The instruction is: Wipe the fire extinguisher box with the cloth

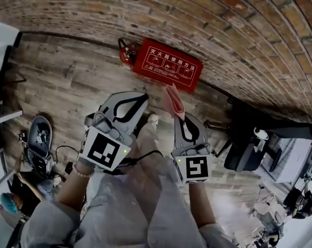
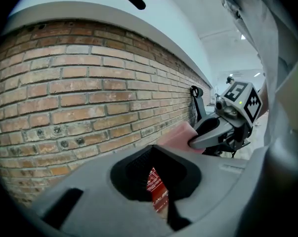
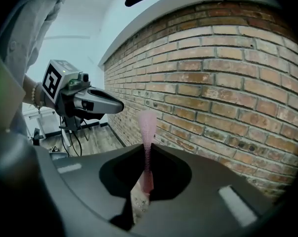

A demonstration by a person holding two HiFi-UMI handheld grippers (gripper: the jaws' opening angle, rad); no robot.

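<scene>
The red fire extinguisher box (image 1: 167, 66) with white print lies on the wooden floor against the brick wall (image 1: 238, 30). My right gripper (image 1: 180, 117) is shut on a pink cloth (image 1: 174, 99), which sticks up past its jaws just short of the box. In the right gripper view the cloth (image 3: 148, 132) stands edge-on between the jaws. My left gripper (image 1: 144, 95) hovers beside it, shut with nothing in it. Through its jaws a strip of the box (image 2: 156, 189) shows. The left gripper view also shows the right gripper (image 2: 198, 137) holding the cloth (image 2: 176, 138).
A red extinguisher (image 1: 125, 53) lies at the box's left end. A black office chair (image 1: 246, 143) stands to the right. A grey bag (image 1: 39, 138) and cables lie on the floor at left. The person's legs are below the grippers.
</scene>
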